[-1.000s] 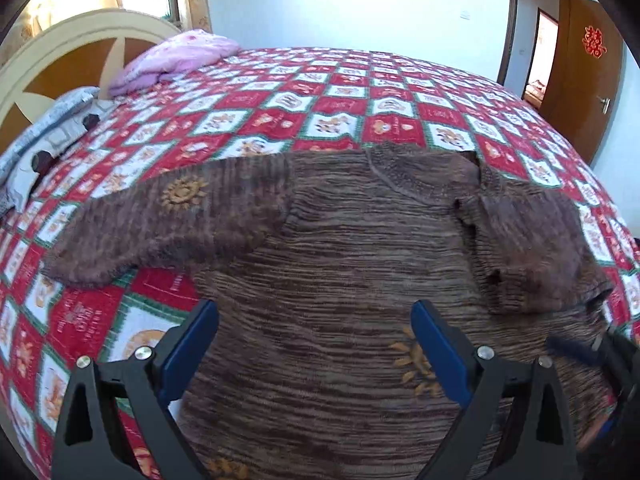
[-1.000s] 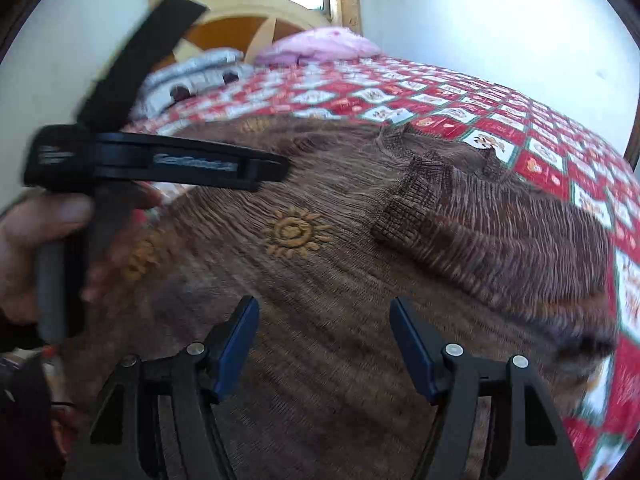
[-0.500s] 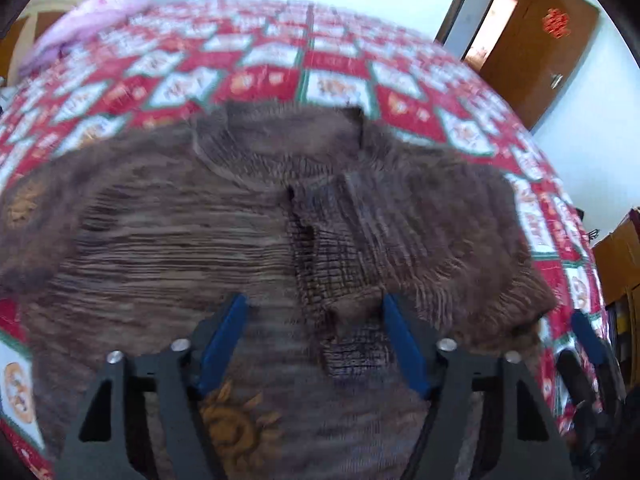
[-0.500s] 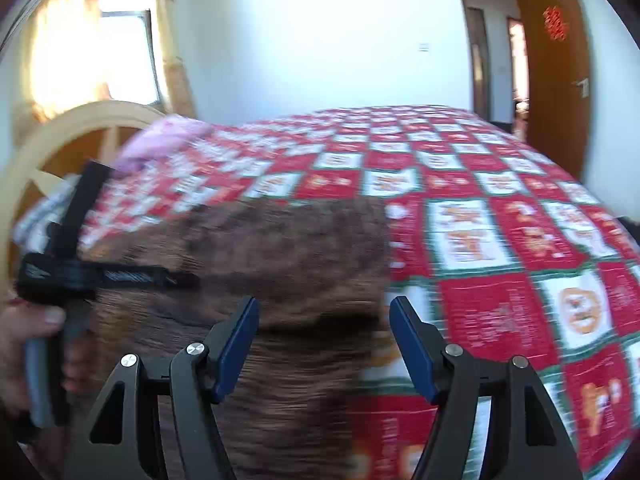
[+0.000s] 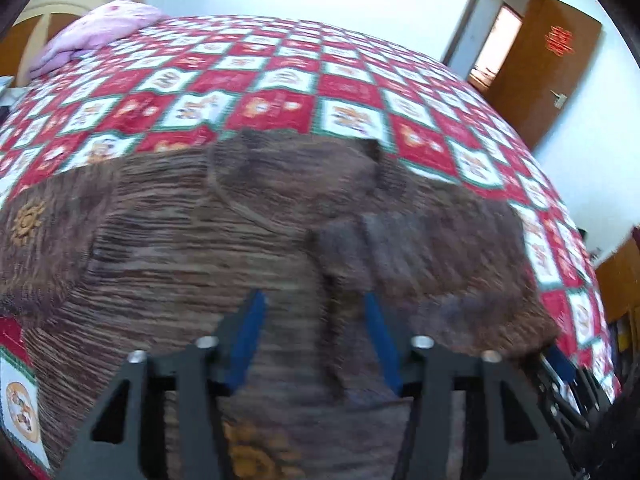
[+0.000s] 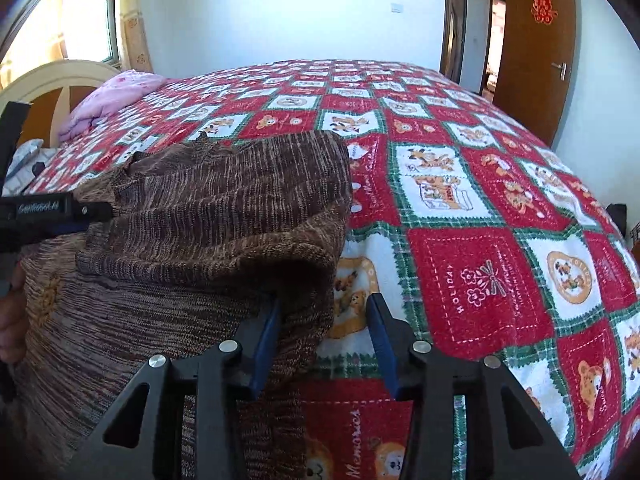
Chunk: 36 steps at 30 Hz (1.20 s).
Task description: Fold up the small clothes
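Observation:
A brown knit sweater (image 5: 180, 240) with orange sun motifs lies flat on the bed, its right sleeve (image 5: 432, 240) folded in over the body. My left gripper (image 5: 314, 308) hovers low over that sleeve's cuff. Its jaws are closing with a ridge of the cuff between them, and a gap still shows at the left pad. In the right wrist view my right gripper (image 6: 324, 308) straddles the sweater's (image 6: 200, 208) right edge. Its jaws are closing too. The left pad is against the fold, the right pad over bare bedspread.
A red, green and white patchwork bedspread (image 6: 480, 272) covers the bed. A pink pillow (image 5: 100, 36) and a cream headboard (image 6: 52, 80) are at the far left. A brown door (image 6: 536, 52) stands open at the back right. A hand (image 6: 12, 320) holds the left gripper's body (image 6: 40, 216).
Both grippers have moved right across the sweater: the left from the hem area to the folded sleeve's cuff, the right out to the sweater's right edge. Both pairs of jaws have narrowed.

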{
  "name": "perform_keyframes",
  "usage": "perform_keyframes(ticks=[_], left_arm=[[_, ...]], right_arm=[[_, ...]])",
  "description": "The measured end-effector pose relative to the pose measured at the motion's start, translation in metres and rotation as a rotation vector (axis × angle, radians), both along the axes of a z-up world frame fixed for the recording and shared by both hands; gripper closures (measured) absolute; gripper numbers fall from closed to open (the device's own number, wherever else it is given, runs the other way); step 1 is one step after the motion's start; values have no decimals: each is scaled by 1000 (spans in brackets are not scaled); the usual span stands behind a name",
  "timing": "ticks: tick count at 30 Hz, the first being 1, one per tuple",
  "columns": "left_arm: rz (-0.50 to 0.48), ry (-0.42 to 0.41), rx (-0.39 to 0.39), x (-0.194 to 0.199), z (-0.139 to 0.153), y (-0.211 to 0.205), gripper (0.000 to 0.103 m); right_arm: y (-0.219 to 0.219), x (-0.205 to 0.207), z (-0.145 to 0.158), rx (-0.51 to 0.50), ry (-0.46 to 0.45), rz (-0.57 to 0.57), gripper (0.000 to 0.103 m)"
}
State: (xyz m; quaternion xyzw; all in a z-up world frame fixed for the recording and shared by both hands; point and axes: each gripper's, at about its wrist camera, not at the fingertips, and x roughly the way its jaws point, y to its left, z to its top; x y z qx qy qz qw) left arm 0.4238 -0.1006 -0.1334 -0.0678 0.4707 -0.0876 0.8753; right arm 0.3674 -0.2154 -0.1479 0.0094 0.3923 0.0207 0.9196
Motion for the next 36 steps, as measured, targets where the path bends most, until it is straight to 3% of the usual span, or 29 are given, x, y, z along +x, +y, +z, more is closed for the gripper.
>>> perform_keyframes(ticks=[3, 6, 8, 10, 15, 18, 21, 24, 26, 28, 30, 33, 36], left_arm=[[4, -3, -42, 10, -4, 6, 46], [-57, -32, -46, 15, -5, -7, 51], [-122, -43, -9, 18, -7, -20, 94], [-152, -62, 21, 20, -4, -26, 97], [-123, -112, -63, 23, 20, 2, 97], [-105, -132, -37, 28, 21, 14, 97], [-90, -57, 0, 37, 1, 10, 89], [-49, -25, -41, 33, -7, 18, 86], [-23, -47, -19, 21, 0, 20, 74], [-19, -93, 29, 4, 9, 18, 49], [-43, -156, 125, -16, 16, 11, 32], [-103, -190, 217, -33, 10, 1, 29], [-107, -139, 243, -28, -7, -6, 29]], right_arm=[[-1, 0, -1, 14, -2, -3, 58], [-2, 1, -1, 18, -1, -5, 58], [-2, 1, -1, 7, 4, -17, 66], [-3, 2, -1, 0, 9, -27, 78], [0, 3, -3, -25, 14, -34, 82], [3, 4, -5, -48, 20, -35, 82], [4, 4, -5, -60, 17, -34, 82], [0, 3, -5, -36, 22, -28, 81], [0, -3, 0, -37, 8, -18, 81], [4, -18, 13, -83, -48, -21, 80], [9, -26, 29, -62, -114, -11, 76], [32, -12, 50, -9, -140, 91, 56], [43, 27, 48, 57, -78, 149, 56]])
